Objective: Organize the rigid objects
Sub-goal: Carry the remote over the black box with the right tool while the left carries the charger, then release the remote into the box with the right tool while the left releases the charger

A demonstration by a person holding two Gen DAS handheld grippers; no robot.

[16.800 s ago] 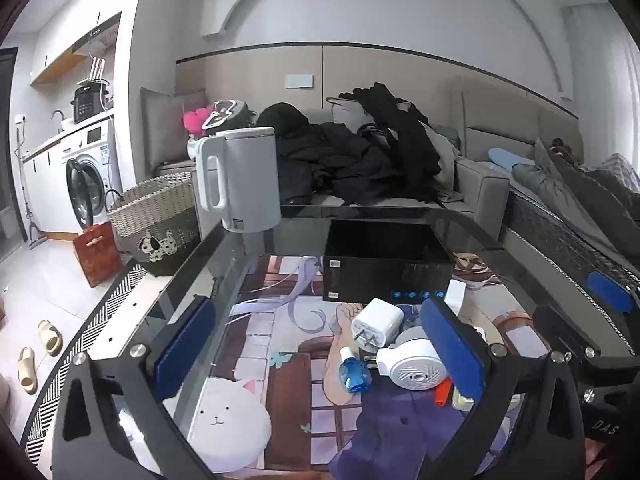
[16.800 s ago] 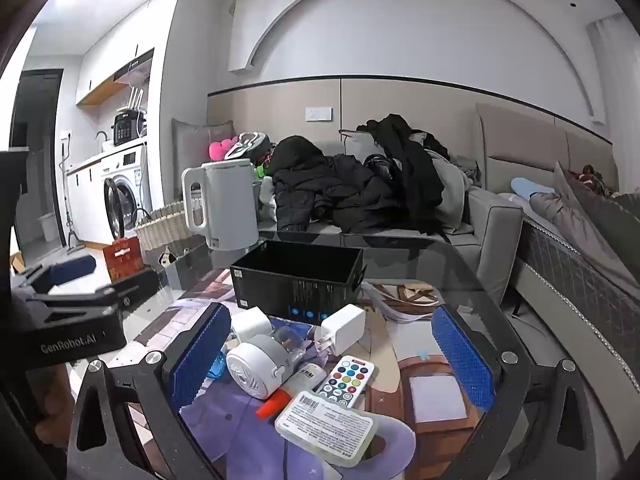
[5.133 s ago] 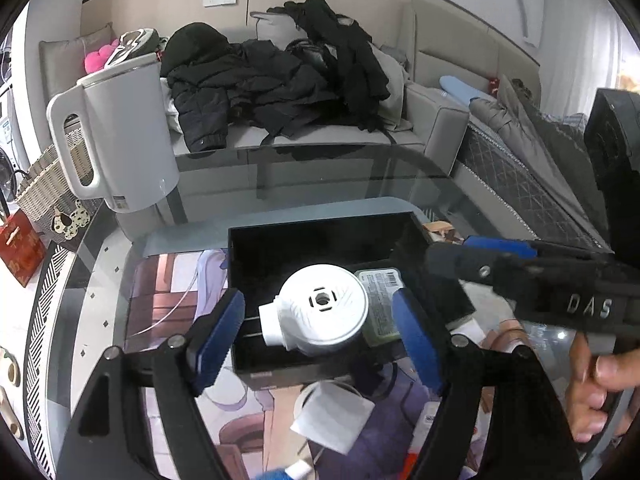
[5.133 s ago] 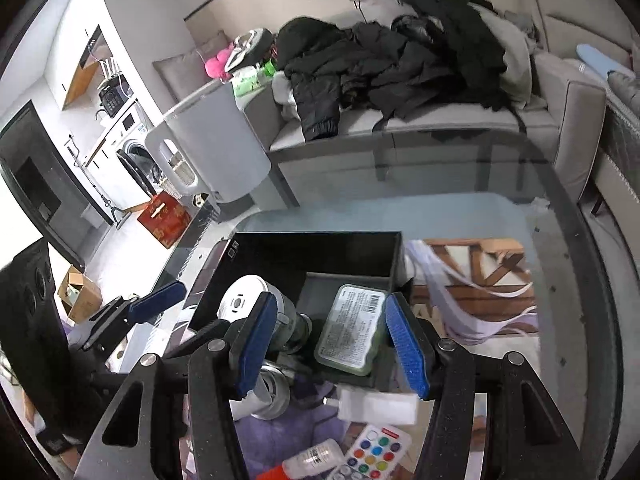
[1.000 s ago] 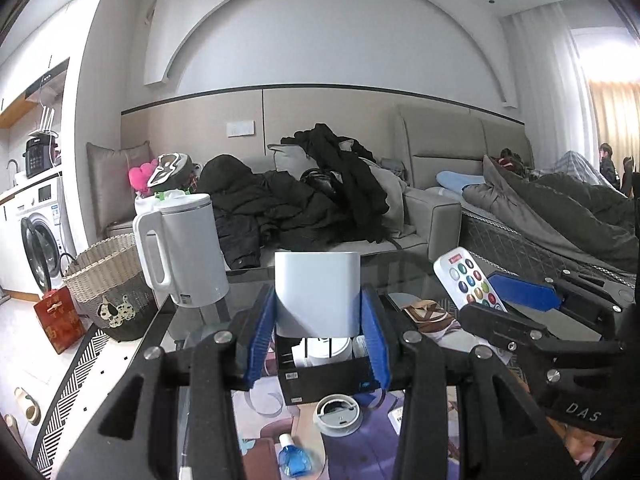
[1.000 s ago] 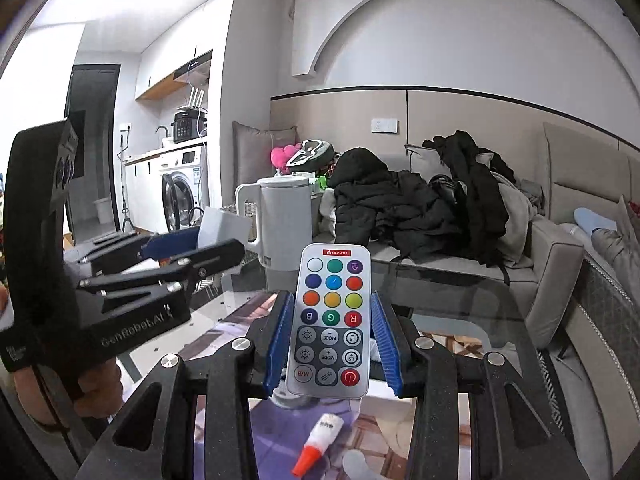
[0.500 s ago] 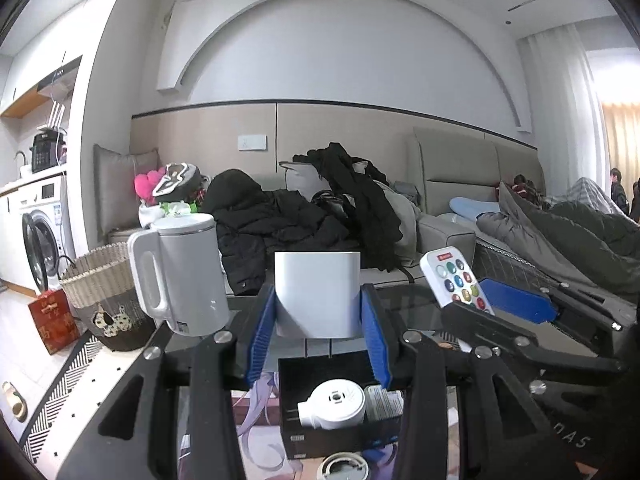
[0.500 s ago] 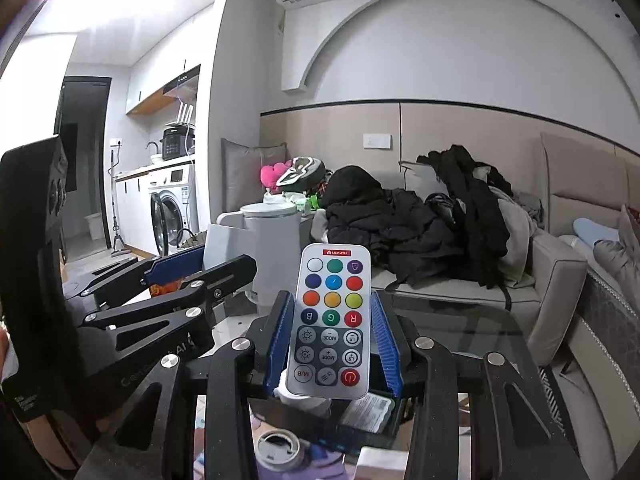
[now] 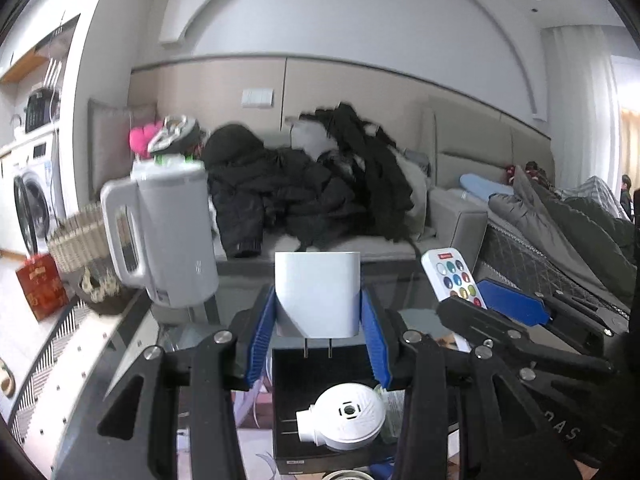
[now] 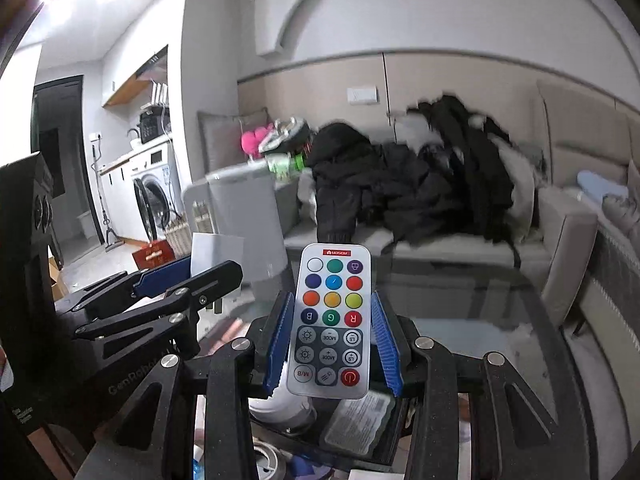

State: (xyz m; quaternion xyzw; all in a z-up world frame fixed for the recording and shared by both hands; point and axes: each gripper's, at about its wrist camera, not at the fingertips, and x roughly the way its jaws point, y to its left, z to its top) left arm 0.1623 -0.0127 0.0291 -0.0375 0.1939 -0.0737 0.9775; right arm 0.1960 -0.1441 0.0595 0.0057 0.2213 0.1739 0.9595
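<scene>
Left gripper [image 9: 318,338] clamps a white charger [image 9: 317,294] (prongs down) above the black box [image 9: 320,376], while the right gripper [image 10: 331,342] clamps an upright remote control [image 10: 331,322] beside it, over the glass tabletop [image 9: 132,344].

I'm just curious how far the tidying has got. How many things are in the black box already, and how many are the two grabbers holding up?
In the black box: 2, the round white plug-in device and the flat labelled pack.
Held in grippers: 2, the white charger in the left gripper and the remote in the right gripper.
Total: 4
</scene>
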